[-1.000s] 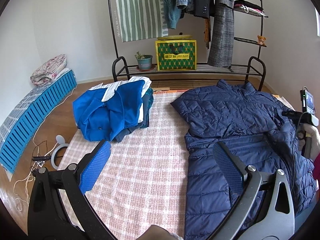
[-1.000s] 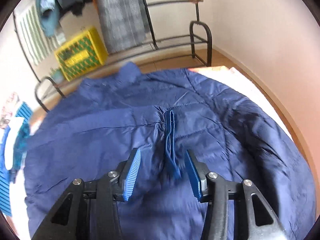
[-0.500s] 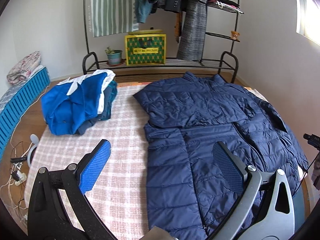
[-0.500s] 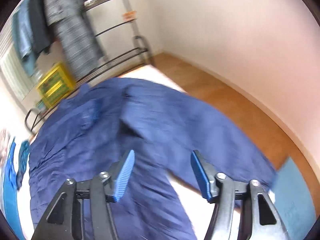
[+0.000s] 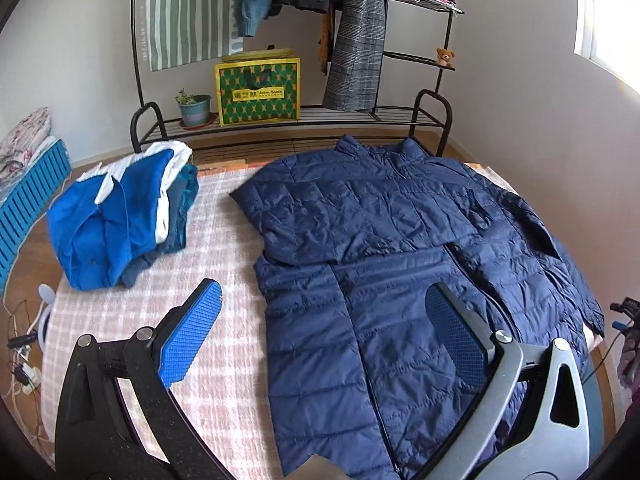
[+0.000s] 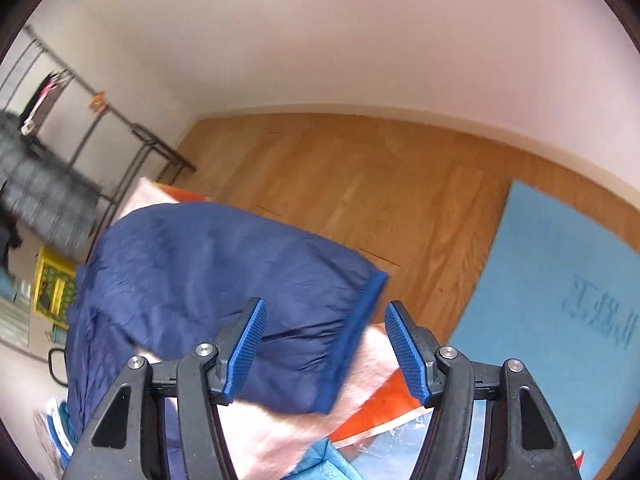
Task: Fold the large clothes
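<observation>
Right tool (image 6: 324, 344) apart over jacket sleeve cuff (image 6: 356, 340) — left tool (image 5: 324, 332) wide apart, holding nothing.

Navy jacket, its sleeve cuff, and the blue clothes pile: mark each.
Navy jacket (image 5: 360, 344): left wrist view, front panel.
Sleeve cuff (image 6: 352, 336): right wrist view, blue cuff band.
Blue clothes pile (image 5: 116, 216): left wrist view, top garment.

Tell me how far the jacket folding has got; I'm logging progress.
Done: one sleeve lies folded across the navy jacket's chest, and a folded pile sits beside it. In hand: the open right tool lines up on the other sleeve's cuff, gripping nothing. The left tool hangs open. Left: fold that sleeve, then the body.
</observation>
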`<state>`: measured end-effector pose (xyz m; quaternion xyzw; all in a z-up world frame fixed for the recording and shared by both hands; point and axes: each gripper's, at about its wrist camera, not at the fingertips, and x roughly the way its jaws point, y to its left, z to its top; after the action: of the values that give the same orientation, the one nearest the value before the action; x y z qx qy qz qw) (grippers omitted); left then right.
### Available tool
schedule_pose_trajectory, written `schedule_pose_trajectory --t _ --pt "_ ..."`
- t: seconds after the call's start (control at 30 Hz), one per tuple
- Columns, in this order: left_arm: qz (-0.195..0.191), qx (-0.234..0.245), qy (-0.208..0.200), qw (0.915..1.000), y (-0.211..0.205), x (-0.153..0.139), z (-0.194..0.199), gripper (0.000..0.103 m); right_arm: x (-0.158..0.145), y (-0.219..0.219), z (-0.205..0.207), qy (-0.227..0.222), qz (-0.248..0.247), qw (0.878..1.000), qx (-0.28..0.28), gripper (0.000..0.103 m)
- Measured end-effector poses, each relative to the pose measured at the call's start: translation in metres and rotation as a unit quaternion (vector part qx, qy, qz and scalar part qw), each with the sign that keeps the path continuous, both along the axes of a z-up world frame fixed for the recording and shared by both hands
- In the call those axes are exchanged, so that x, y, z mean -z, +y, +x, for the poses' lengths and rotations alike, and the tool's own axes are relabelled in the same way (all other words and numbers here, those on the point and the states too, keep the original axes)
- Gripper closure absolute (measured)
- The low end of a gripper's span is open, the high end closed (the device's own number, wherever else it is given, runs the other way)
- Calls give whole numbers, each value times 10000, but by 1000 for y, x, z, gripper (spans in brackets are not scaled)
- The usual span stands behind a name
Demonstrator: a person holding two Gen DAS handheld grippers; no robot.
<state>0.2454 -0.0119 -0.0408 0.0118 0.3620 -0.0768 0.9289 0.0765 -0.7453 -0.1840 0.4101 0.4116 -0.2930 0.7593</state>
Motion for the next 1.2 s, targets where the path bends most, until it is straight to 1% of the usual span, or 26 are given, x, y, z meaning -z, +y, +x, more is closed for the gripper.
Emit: schedule_pose_trajectory --t 0.1,0.17,0.23,0.27,0.3,0.37,0.4,0.47,0.5,0.6,0.63,0.77,0.9,1.0,1.1,1.2 --pt "-47 -52 2 10000 1 -7 15 0 20 -9 -3 -5 295 9994 159 38" --pt "-150 -28 17 9999 1 -13 23 0 33 -17 -7 -198 582 9977 293 38" --pt "-234 -89 48 9997 1 -17 31 0 40 -20 -7 -443 797 9953 333 40" --pt "-259 -119 67 9996 0 -19 35 1 42 -21 -6 -569 906 9938 314 45" --pt "-260 -130 86 9995 -2 -21 38 4 43 -22 -5 -635 955 9930 295 57" --pt "-191 -169 107 9996 -6 -26 41 9 38 -21 1 -649 910 9935 211 74" --pt "-179 -164 102 9997 -7 -28 40 11 32 -21 3 -603 742 9953 154 82" --pt "-180 -212 77 9996 -9 -32 35 14 16 -18 7 -624 395 9973 27 92" --pt "-197 -239 53 9995 -10 -34 31 14 6 -17 9 -699 240 9973 -54 94" --pt "-145 -258 -5 9996 -14 -38 21 15 -26 -9 15 -906 -140 9954 -266 95" --pt "-117 -261 -9 9996 -16 -39 19 18 -38 -5 18 -966 -273 9944 -346 96" --pt "-217 -148 -38 9996 -24 -44 8 20 -87 20 35 -1166 -777 9875 -723 96" --pt "-168 46 -169 9997 -30 -42 -2 20 -130 49 58 -1468 -960 9786 -1079 96" --pt "-58 165 -262 9995 -32 -34 -4 20 -166 79 93 -1694 -1050 9697 -1412 96" --pt "-3 216 -331 9992 -28 -22 -2 20 -193 110 137 -1750 -1196 9616 -1745 96" --pt "-65 253 -209 9994 -20 -3 5 20 -215 148 183 -1777 -1387 9509 -2119 97"
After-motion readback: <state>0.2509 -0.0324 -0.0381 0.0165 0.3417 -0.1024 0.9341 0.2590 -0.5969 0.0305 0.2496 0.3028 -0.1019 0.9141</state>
